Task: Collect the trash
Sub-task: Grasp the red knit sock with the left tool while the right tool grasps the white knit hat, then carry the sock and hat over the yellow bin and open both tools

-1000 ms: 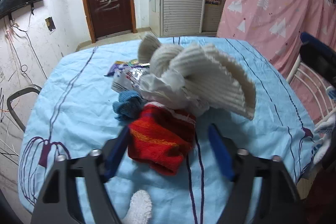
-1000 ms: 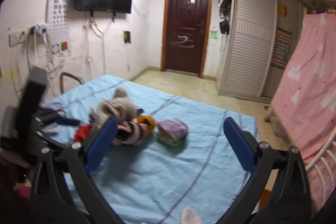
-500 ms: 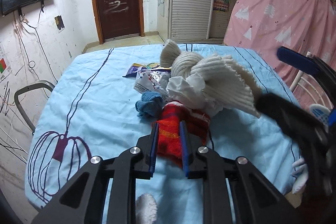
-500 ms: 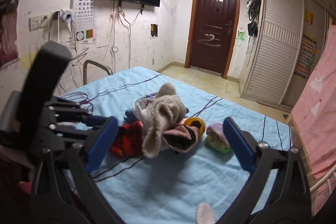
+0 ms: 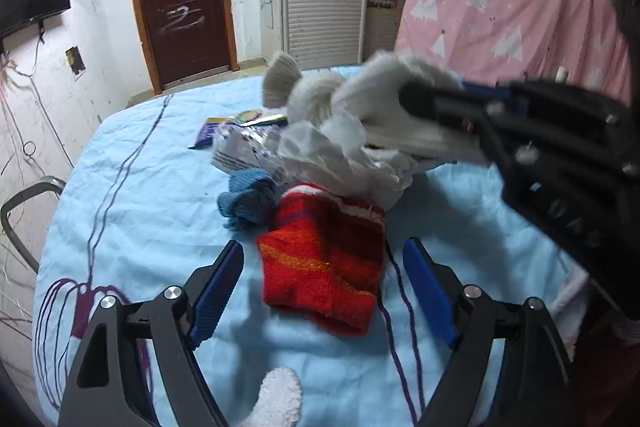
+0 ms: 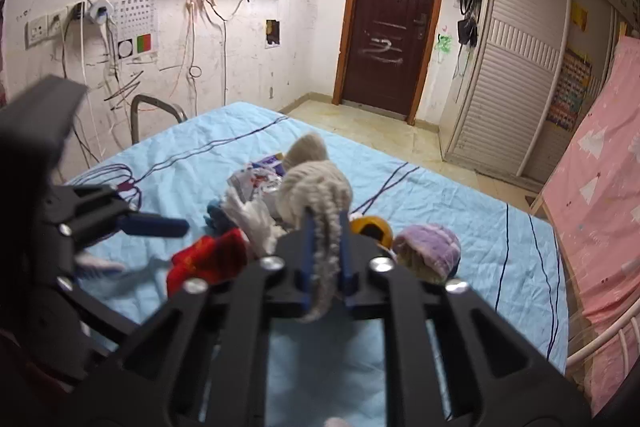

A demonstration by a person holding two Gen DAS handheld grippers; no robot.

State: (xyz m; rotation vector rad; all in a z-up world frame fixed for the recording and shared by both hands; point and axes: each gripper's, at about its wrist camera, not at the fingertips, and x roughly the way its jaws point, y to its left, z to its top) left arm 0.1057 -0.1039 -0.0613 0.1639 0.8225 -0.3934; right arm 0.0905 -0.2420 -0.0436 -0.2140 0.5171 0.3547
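Light blue bedsheet (image 5: 120, 187) spread across the bed, carrying all loose items; chair frame (image 5: 16, 203) at 9 o'clock past its edge. Cream knitted garment (image 6: 316, 187) on top of the pile at bed centre, one ribbed strip pinched between the pressed-together blue pads of the right gripper (image 6: 326, 251); pinch confirmed in right wrist view only, seen in left wrist view merely as a dark body reaching in from 3 o'clock. Red striped sock (image 5: 324, 259) flat on the sheet at 6 o'clock of the pile, lying between the spread, opening pads of the left gripper (image 5: 324, 287), no pad touching it. Crumpled white tissue (image 5: 340, 159) wedged under the cream knit. Lilac knit cap (image 6: 428, 247) and yellow object (image 6: 370, 227) at 3 o'clock of the pile, shown in right wrist view only. Blue sock (image 5: 248, 199) bunched at 9 o'clock of the tissue. Foil snack wrappers (image 5: 240, 135) at 11 o'clock, partly under the tissue.
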